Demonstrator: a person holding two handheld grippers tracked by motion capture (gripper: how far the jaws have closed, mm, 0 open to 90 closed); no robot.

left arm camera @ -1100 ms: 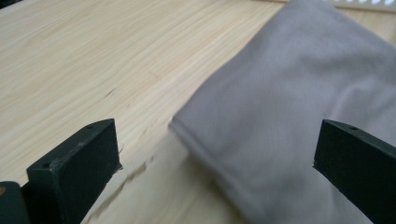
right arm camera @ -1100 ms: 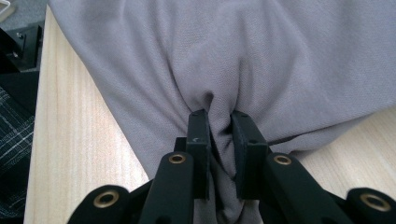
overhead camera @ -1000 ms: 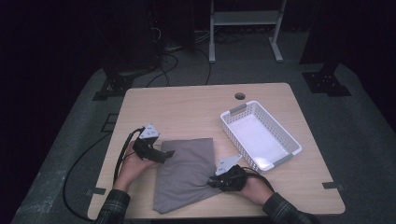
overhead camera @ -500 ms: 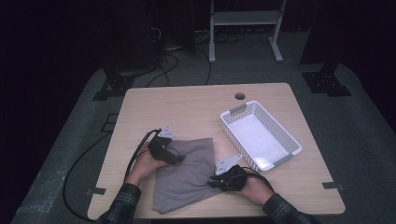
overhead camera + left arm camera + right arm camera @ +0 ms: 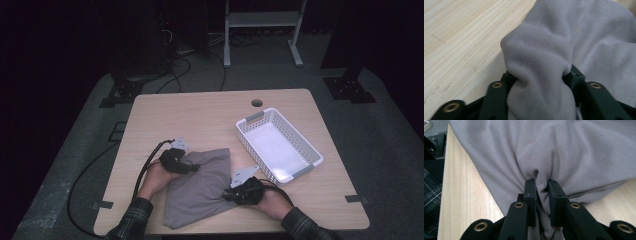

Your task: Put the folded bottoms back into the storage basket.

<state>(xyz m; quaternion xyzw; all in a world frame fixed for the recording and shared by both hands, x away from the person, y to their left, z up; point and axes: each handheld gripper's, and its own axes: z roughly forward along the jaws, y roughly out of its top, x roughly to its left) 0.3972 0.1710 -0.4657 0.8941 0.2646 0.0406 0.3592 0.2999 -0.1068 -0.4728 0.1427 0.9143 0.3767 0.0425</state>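
A thick fold of the grey cloth [image 5: 544, 62] is bunched between the just-closing jaws of the left gripper [image 5: 176, 161], while its lower-right edge is pinched in the narrowed right gripper [image 5: 239, 192]; the cloth is spread at lower centre of the table [image 5: 200, 115], long axis running lower left to upper right

Light falls from overhead onto the table [image 5: 210, 115], which stands bright while the room around it sinks into near black. The high view is soft and grainy. Up close, the grey cloth [image 5: 564, 42] shows crisp weave with gentle shadows in its folds.
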